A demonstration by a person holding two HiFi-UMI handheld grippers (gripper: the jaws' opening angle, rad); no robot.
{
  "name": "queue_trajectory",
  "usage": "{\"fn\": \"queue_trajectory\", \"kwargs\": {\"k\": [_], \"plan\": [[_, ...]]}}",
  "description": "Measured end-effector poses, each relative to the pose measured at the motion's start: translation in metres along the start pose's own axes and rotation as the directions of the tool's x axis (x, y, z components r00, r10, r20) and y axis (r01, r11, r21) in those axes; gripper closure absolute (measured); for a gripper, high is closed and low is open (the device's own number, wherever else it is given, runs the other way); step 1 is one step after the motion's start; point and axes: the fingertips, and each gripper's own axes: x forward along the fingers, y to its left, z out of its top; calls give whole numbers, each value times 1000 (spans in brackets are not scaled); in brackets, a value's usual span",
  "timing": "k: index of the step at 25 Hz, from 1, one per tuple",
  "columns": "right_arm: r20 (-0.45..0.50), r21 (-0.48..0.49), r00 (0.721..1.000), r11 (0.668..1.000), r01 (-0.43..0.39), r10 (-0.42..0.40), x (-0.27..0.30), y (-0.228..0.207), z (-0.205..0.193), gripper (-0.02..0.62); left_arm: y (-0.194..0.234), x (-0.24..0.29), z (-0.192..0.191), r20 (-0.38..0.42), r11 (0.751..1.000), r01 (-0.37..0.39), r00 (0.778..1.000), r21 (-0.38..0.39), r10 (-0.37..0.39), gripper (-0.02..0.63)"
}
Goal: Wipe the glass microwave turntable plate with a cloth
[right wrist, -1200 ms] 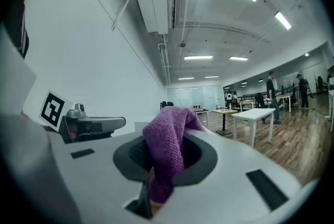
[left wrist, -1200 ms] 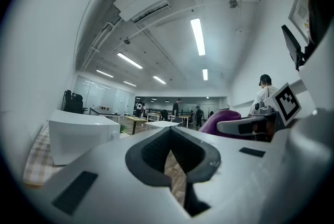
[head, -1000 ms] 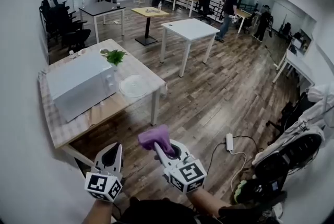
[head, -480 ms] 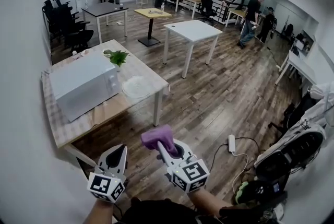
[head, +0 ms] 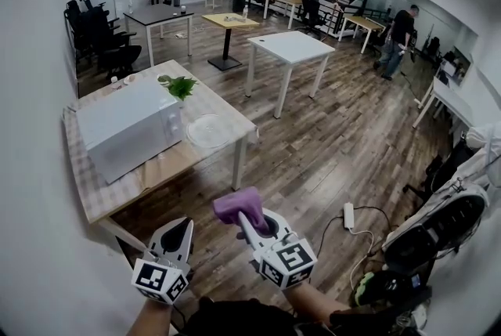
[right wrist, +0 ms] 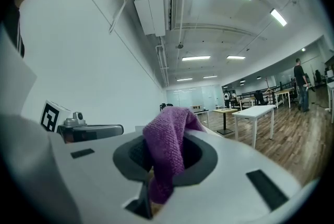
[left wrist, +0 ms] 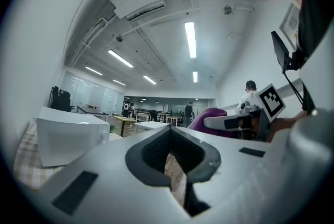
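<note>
The round glass turntable plate [head: 210, 131] lies on the checked table [head: 94, 193], right of a white microwave [head: 125, 127] [left wrist: 70, 134]. Both grippers hang over the wooden floor, well short of the table. My right gripper [head: 244, 218] [right wrist: 162, 160] is shut on a purple cloth [head: 237, 205] [right wrist: 167, 150], which bunches up over its jaw tips. My left gripper [head: 182, 226] [left wrist: 170, 134] is shut with nothing in it. In the left gripper view the purple cloth [left wrist: 209, 116] shows off to the right.
A small green plant [head: 182, 86] stands behind the plate at the microwave's far corner. A white table [head: 288, 46] and more tables fill the room beyond. A power strip [head: 348, 214] with its cable lies on the floor at the right. People stand far back.
The view has drifted a little, so the table sits slightly lower and further right. A person in the background has walked to the right. Both grippers hold the same pose.
</note>
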Motion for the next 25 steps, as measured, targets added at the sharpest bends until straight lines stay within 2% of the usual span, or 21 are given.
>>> {"fn": "queue_trajectory", "kwargs": {"k": [7,17,20,23,25], "plan": [[-25,-5,999,1000,22,-22,15,16,-4,529,19,-8,-4,-15,999,43,999,-14,-43,600],[1,-33,999,998,47,-47,41,46,-10,529,57,-25,-21,-41,995,95,995,6,-95,600],[-11,-14,998,998,68,-68,47,47,-16,529,63,-25,-24,-49,993,119,992,-10,-119,600],[-13,-8,997,997,78,-78,52,42,-16,529,70,-18,-28,-87,994,106,990,-9,-107,600],[-8,-6,997,997,82,-82,58,37,-16,529,77,-12,-27,-78,994,106,991,-12,-107,600]]}}
